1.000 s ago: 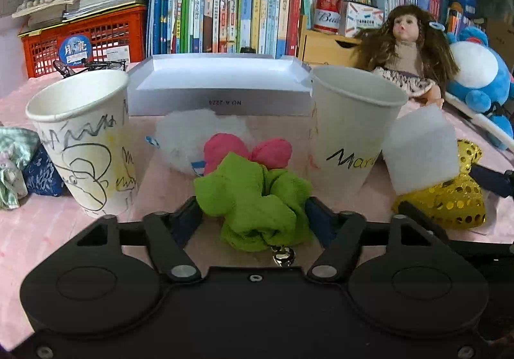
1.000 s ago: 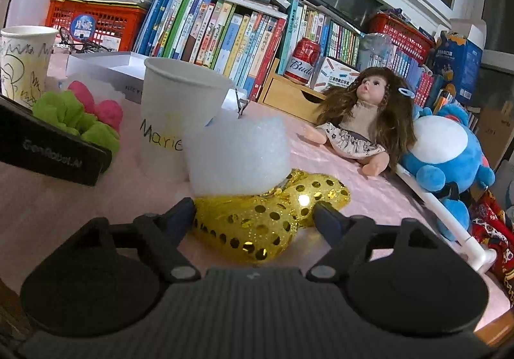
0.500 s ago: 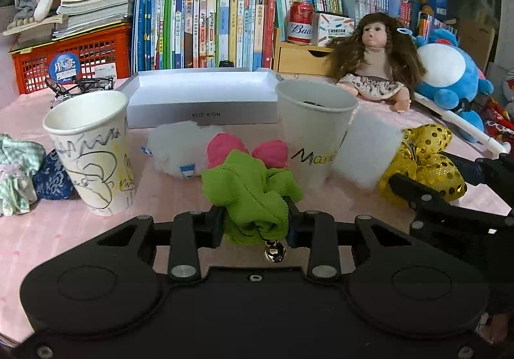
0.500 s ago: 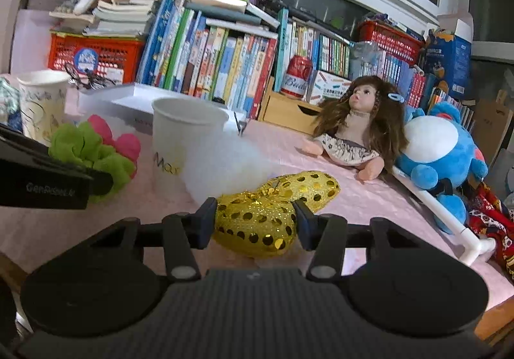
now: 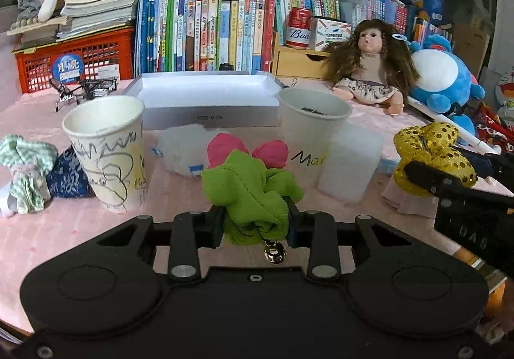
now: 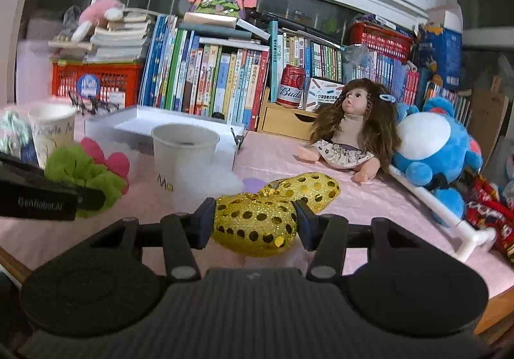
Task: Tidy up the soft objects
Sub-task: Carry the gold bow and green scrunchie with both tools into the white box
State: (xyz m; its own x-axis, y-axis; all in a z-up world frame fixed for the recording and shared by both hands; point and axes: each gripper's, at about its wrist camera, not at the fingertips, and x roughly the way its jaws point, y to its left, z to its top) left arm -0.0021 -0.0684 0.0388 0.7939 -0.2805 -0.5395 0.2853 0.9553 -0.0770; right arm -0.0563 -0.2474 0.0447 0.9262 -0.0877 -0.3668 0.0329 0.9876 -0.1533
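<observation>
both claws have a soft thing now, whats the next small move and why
Probably carry both toward the open white box behind the cups. The left claw is shut on the green scrunchie and the right claw on the gold bow. Both look lifted off the pink cloth, and the box looks like the nearest open container, though the intended destination isn't certain.

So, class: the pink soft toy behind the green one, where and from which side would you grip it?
Probably pinch one rounded lobe of the pink toy from above. The green toy, white fluff and "Marie" cup crowd its sides; only its top is exposed.
</observation>
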